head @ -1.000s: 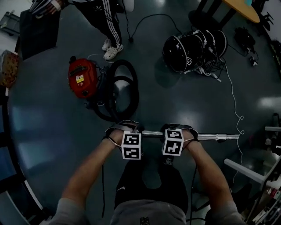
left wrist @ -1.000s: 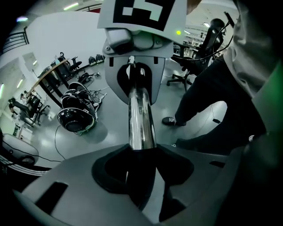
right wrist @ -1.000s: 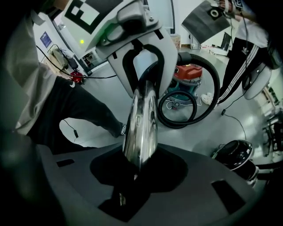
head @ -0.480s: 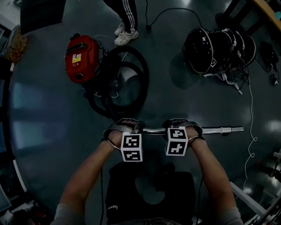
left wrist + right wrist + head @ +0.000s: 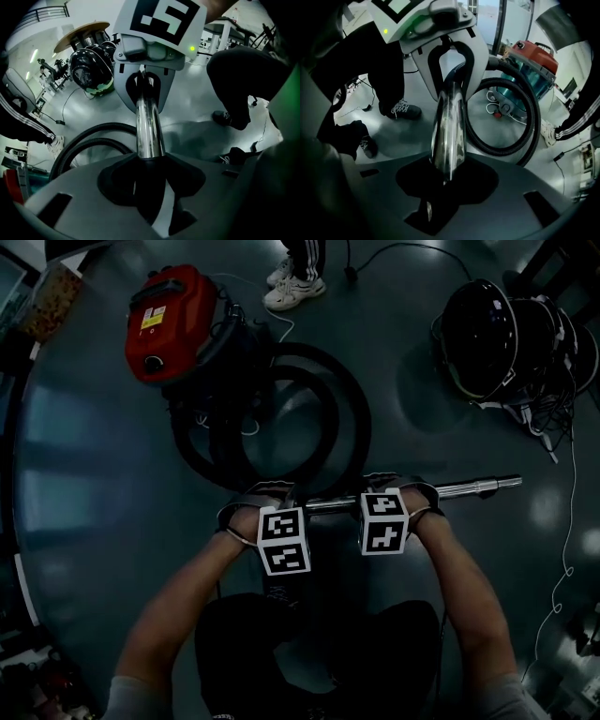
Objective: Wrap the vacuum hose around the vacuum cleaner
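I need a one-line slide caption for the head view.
The left gripper and right gripper hold the metal wand near the coiled hose and red vacuum cleaner.

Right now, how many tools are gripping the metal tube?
2. The left tool grips the metal tube at the end by the black hose. The right tool grips it alongside, toward the bare end. None seem hidden.

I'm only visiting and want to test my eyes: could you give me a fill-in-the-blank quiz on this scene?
1. The left gripper and the right gripper both have their jaws closed on the same shiny metal ____.
2. The vacuum cleaner has a ____ top.
3. The black hose lies in loops on the ____.
Missing words: tube; red; floor.
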Available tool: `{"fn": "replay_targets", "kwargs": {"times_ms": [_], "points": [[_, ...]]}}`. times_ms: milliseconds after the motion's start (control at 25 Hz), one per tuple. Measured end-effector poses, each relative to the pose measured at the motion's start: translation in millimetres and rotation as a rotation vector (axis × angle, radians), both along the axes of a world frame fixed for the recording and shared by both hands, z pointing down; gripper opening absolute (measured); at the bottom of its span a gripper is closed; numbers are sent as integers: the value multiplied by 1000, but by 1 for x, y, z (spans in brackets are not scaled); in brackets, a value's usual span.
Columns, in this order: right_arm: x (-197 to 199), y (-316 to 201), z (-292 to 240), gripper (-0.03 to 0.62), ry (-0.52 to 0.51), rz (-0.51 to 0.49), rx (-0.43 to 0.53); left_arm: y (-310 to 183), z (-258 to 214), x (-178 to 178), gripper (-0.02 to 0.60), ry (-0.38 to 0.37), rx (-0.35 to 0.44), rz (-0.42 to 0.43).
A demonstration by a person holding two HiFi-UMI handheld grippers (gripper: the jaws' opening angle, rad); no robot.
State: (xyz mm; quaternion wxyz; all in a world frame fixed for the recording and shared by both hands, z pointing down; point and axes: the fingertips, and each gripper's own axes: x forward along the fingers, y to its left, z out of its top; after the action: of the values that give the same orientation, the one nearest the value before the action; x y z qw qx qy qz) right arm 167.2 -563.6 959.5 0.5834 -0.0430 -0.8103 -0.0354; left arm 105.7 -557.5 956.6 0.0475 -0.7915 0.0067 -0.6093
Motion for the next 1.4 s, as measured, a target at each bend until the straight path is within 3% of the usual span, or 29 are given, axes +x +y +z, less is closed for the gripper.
{"fn": "replay_targets", "kwargs": {"times_ms": [320,640,1080,1240,1400], "points": [[-17,-24,68,124,-25,-46,49,-21,62,-16,172,-41,77,-49],[-25,-35,113,124,3,-95,59,-26,100,-25,172,-83,87,-124],[-26,-48,157,127,2,-5,78,-34,142,-26,172,-115,67,-111],[-10,-58,156,255,-4,88,127,-34,154,-31,172,-126,72,-95],[17,-60,147,256,-4,170,128,-34,162,-26,172,-109,41,-93]]}}
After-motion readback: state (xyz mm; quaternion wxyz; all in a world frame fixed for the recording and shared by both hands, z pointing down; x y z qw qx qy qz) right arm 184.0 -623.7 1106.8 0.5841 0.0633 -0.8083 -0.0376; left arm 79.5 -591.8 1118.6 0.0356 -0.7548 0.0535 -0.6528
